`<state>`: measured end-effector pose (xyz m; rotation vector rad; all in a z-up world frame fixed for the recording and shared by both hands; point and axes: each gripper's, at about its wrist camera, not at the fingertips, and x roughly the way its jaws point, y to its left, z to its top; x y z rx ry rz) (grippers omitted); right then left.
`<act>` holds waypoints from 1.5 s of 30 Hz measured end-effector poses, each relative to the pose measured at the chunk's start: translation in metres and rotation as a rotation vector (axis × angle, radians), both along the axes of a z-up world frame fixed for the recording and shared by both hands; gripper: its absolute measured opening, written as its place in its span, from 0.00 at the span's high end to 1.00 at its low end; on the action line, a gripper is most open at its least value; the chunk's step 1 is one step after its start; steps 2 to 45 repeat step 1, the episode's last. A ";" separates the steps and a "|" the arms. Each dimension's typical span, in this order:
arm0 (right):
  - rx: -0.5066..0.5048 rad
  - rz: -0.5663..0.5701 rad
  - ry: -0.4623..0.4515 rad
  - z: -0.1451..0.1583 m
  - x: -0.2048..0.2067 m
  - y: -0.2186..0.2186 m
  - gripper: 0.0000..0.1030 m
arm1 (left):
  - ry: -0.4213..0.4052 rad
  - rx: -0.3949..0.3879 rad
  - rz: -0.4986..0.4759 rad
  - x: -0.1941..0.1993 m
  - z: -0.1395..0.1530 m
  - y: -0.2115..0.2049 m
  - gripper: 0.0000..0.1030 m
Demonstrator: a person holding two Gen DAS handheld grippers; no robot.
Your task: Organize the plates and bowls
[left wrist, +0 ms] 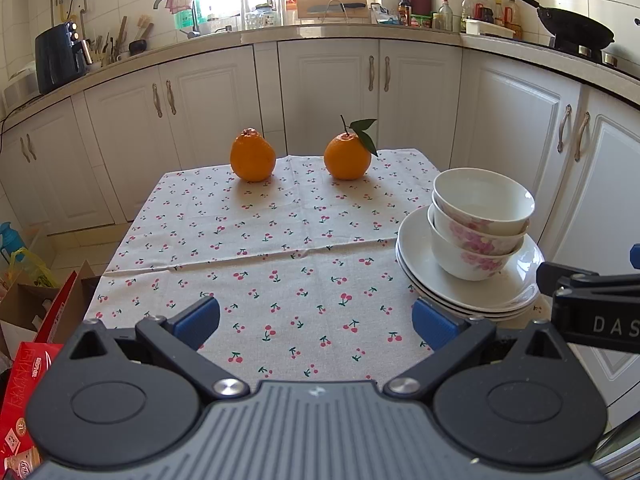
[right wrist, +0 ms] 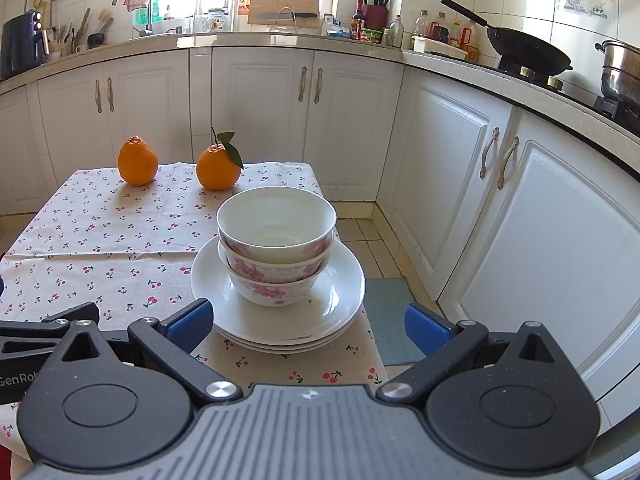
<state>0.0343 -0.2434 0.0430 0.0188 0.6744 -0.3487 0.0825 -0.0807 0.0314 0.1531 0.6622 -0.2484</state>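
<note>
- Right wrist view, nearest first: the right claw (right wrist: 307,322) stands wide, its blue pads (right wrist: 188,320) holding nothing, low over the near edge of the tabletop (right wrist: 80,256).
- Just past those pads sits the stack of plates (right wrist: 344,300), white and shallow, three rims showing at the near side, on the cherry-print cloth near the tabletop's right edge.
- On the plates stand three nested bowls (right wrist: 276,256), white with pink flowers, upright, a little left of the plates' middle.
- Left wrist view: the left claw (left wrist: 316,322) is also spread wide and empty, over bare cloth, with the plates off to its right and the right claw's black body at the frame's right edge.
- Judgement: everything looks already gathered into one pile, so the step in hand is probably a final check, or moving the pile whole.
- To do that well, I would take the plates' rim from opposite sides with both claws, low and level, and close gently; glazed rims may slip.
- Keep the lift flat and slow, since the nested bowls ride loose on top and could slide or tip.
- The pile sits near the tabletop's right edge, so any nudge should go inward, to the left.
- Farther back, two oranges (right wrist: 138,162) rest apart at the far edge of the cloth, clear of the work.
</note>
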 end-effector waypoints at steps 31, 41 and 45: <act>-0.001 0.000 0.000 0.000 0.000 0.000 0.00 | 0.003 -0.001 0.001 0.000 0.000 0.000 0.01; -0.001 0.000 0.000 0.000 0.000 0.000 0.00 | 0.003 -0.001 0.001 0.000 0.000 0.000 0.01; -0.001 0.000 0.000 0.000 0.000 0.000 0.00 | 0.003 -0.001 0.001 0.000 0.000 0.000 0.01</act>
